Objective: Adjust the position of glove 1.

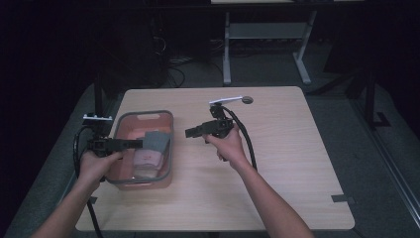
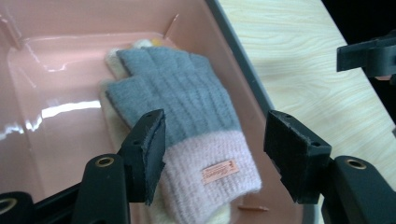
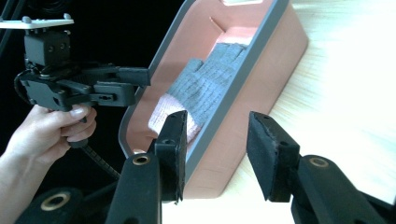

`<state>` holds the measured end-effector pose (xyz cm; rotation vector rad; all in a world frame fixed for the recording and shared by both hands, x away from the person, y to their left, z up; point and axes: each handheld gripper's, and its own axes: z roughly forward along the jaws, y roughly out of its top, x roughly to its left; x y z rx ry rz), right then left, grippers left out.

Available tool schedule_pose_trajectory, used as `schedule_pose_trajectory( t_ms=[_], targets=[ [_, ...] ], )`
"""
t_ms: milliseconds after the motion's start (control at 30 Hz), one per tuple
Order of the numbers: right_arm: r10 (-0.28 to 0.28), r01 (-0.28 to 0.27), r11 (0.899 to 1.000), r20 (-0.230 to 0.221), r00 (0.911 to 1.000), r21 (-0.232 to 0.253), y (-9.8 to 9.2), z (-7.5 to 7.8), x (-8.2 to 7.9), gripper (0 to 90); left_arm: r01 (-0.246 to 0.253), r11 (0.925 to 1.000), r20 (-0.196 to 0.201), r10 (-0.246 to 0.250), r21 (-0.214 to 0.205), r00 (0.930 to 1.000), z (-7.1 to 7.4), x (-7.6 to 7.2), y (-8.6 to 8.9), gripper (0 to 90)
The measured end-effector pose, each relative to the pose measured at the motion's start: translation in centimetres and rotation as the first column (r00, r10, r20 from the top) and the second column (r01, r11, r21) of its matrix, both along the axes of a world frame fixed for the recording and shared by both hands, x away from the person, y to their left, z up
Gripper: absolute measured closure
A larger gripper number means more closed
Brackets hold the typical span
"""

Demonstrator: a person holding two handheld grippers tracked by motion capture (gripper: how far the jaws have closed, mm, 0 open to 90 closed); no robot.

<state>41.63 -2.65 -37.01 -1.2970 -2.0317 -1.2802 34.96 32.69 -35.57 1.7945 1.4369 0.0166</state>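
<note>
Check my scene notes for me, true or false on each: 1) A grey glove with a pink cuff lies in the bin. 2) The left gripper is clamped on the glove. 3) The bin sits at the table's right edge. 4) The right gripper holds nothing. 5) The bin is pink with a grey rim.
1) The glove lies in the bin: true.
2) The left gripper is clamped on it: false. Its jaws stand open above the glove, pads clear of it.
3) Bin at the right edge: false. It sits on the table's left side.
4) The right gripper holds nothing: true, its jaws are open and empty.
5) Pink bin, grey rim: true.
</note>
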Motion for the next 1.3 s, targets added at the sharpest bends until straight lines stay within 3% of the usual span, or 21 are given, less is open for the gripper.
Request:
schedule_pose_trajectory(
  t_ms=[333, 633, 1300],
  targets=[
    [-0.018, 0.018, 1.000, 0.000, 0.9998, 0.004, -1.3, 0.0, -0.4, 54.8, 0.044, 0.9990, 0.018, -0.044, 0.004, 0.9989, 0.6, -0.1, -1.1, 36.8],
    [-0.036, 0.036, 0.999, 0.004, 0.9993, 0.002, -2.7, -0.1, -0.8, 53.2, 0.053, 0.9986, 0.032, -0.053, -0.009, 0.9981, 1.0, 0.0, -2.2, 34.0],
    [-0.125, 0.125, 0.992, 0.010, 0.9921, 0.010, -8.1, -0.3, -2.9, 51.6, 0.142, 0.9898, 0.058, -0.141, -0.011, 0.9883, 2.0, 0.0, -7.1, 29.8]
  ],
)
